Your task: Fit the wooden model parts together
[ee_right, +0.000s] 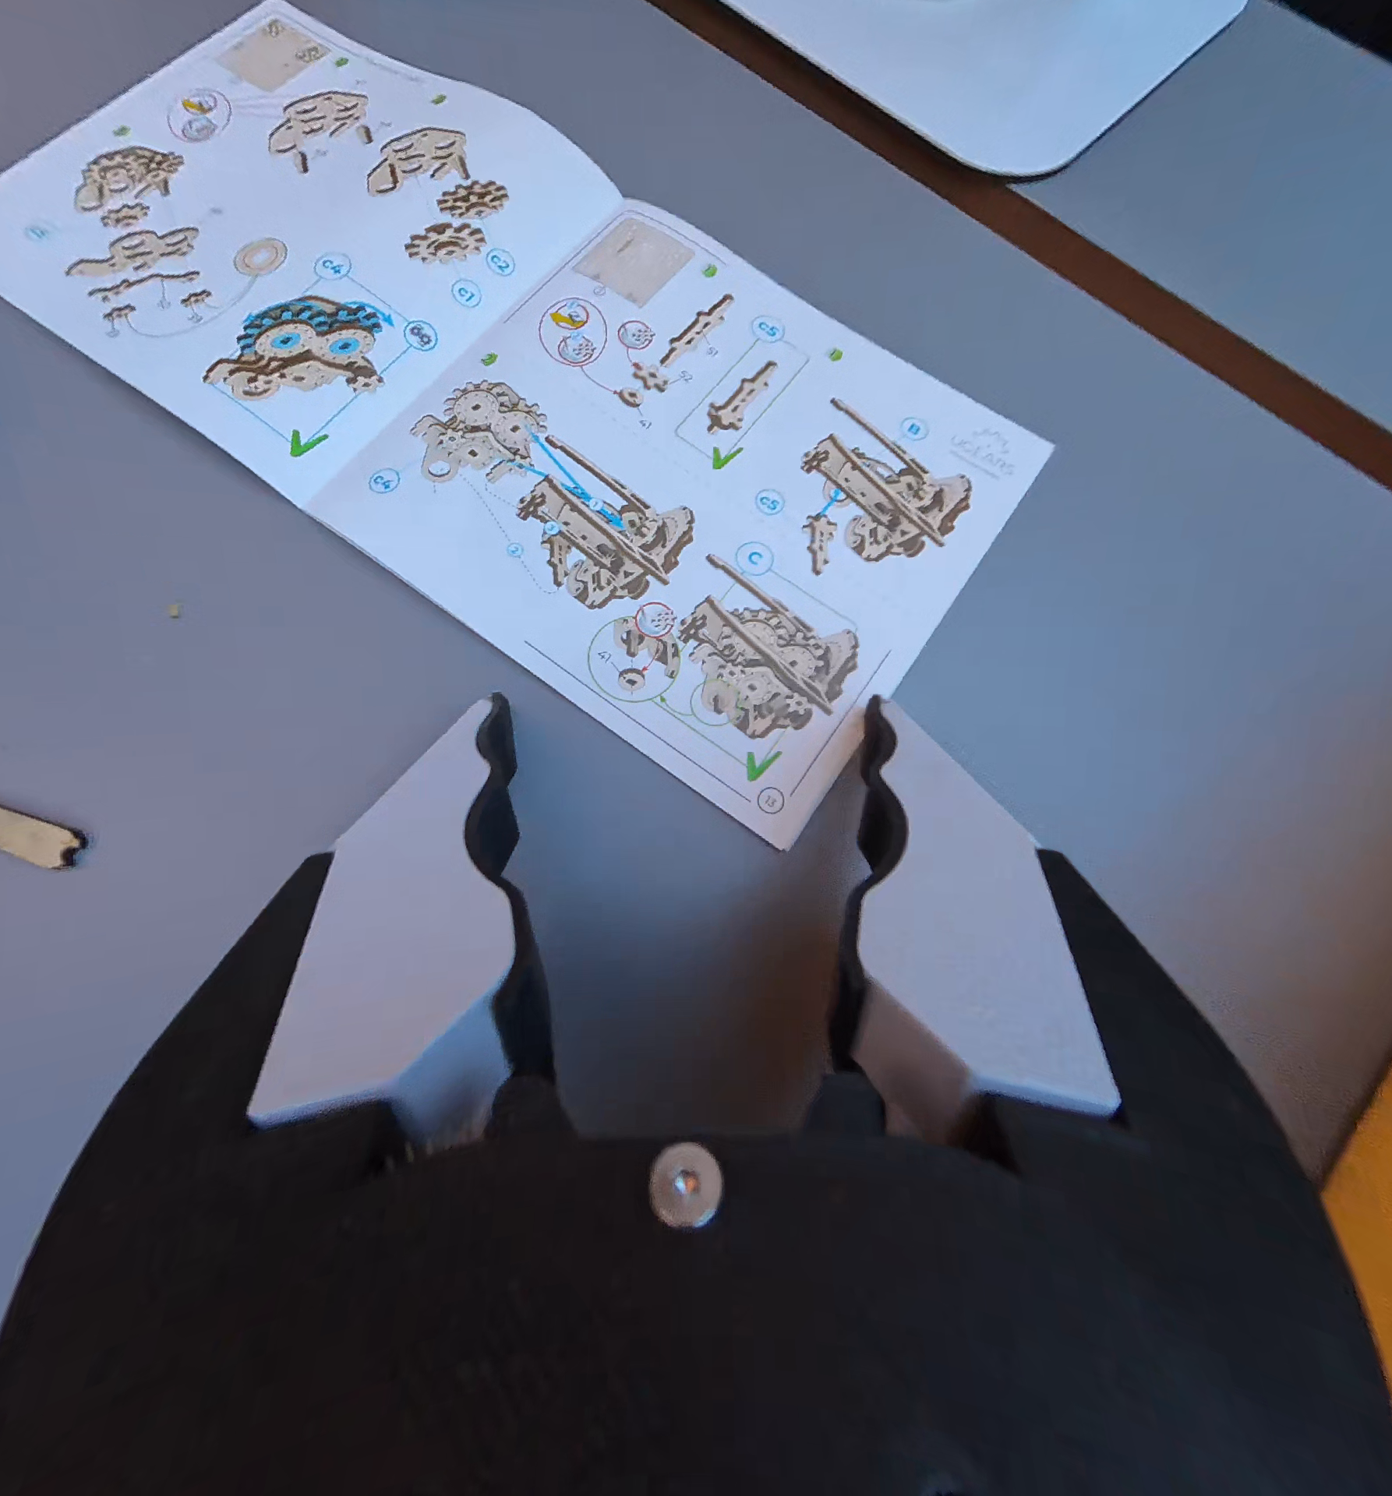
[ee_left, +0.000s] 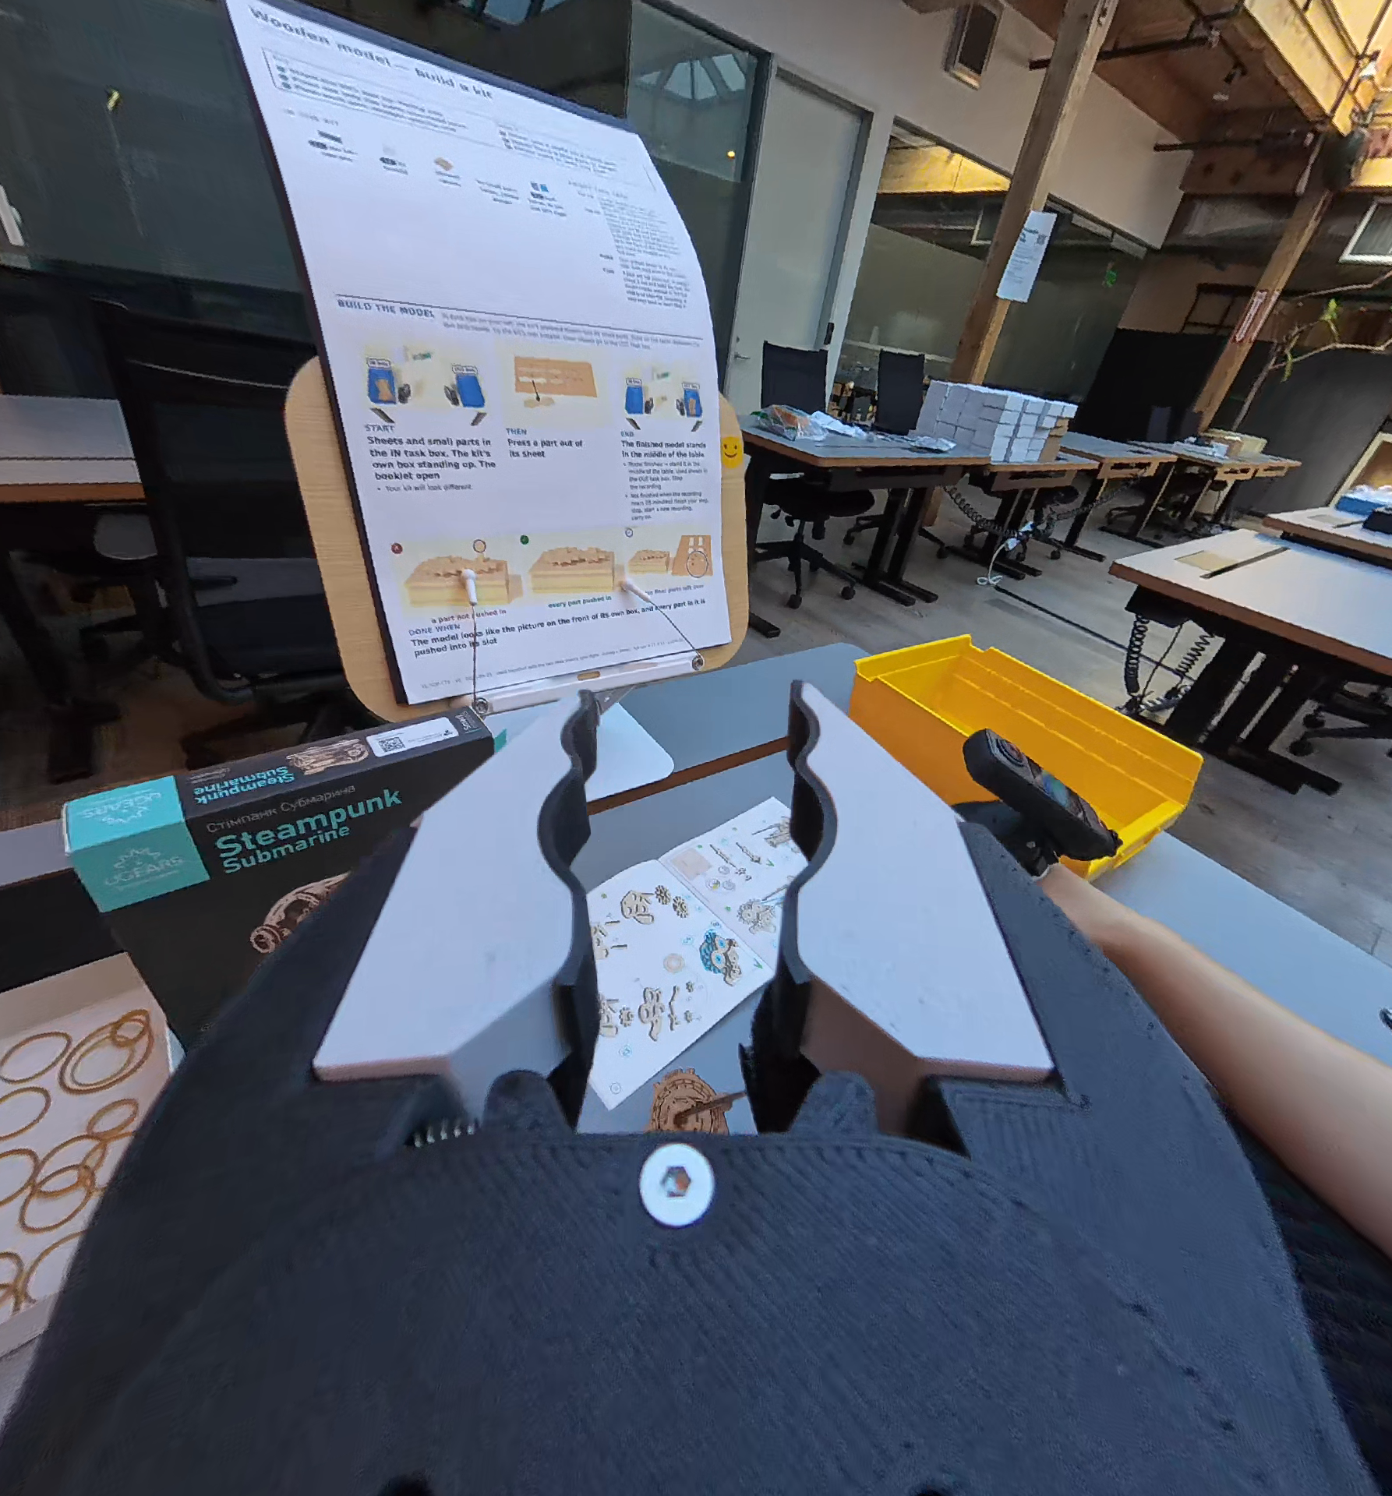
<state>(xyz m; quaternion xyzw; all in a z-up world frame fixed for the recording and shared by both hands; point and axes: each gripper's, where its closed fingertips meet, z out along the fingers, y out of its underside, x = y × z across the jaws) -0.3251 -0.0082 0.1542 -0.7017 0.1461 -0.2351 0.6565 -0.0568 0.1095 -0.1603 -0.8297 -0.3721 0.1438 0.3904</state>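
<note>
Currently both grippers hang empty with jaws spread wide: the left gripper above the open white instruction booklet on the grey table, a round, partly built wooden gear assembly lying just under its base. The right gripper hovers at the booklet's near corner. Risk, as I judge it: the right gripper snags the paper, and the flat wooden strip far to its left gets overlooked.
</note>
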